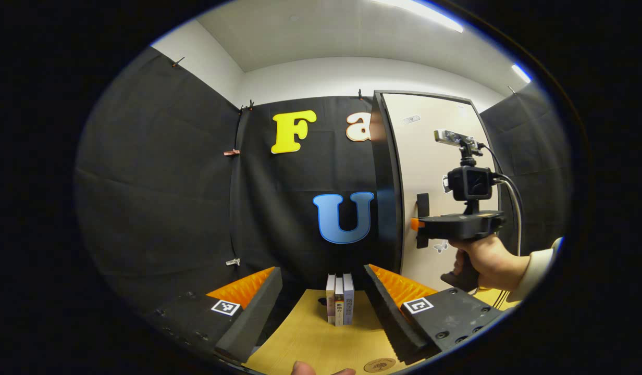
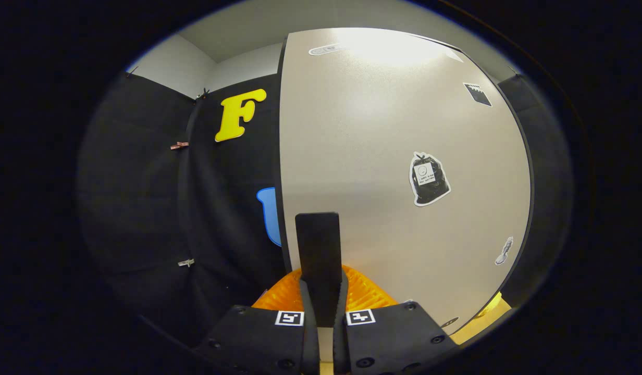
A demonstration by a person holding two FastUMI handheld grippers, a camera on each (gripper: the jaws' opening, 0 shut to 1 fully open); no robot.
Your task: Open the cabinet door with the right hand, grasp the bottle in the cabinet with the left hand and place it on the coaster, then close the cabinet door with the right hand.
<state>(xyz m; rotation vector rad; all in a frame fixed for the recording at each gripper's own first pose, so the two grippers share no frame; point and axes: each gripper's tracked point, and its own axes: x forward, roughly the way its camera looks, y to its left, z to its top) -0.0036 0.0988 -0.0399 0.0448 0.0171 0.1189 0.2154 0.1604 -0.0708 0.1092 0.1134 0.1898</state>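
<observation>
Your left gripper (image 1: 321,307) hangs wide over the wooden table (image 1: 321,344), empty, with the round coaster (image 1: 379,364) just below. Your right gripper (image 2: 321,312) is clamped on the door's black handle (image 2: 317,250). The smooth beige door (image 2: 383,156) looks barely opened; the bottle presumably sits hidden behind it, so everything remains.
</observation>
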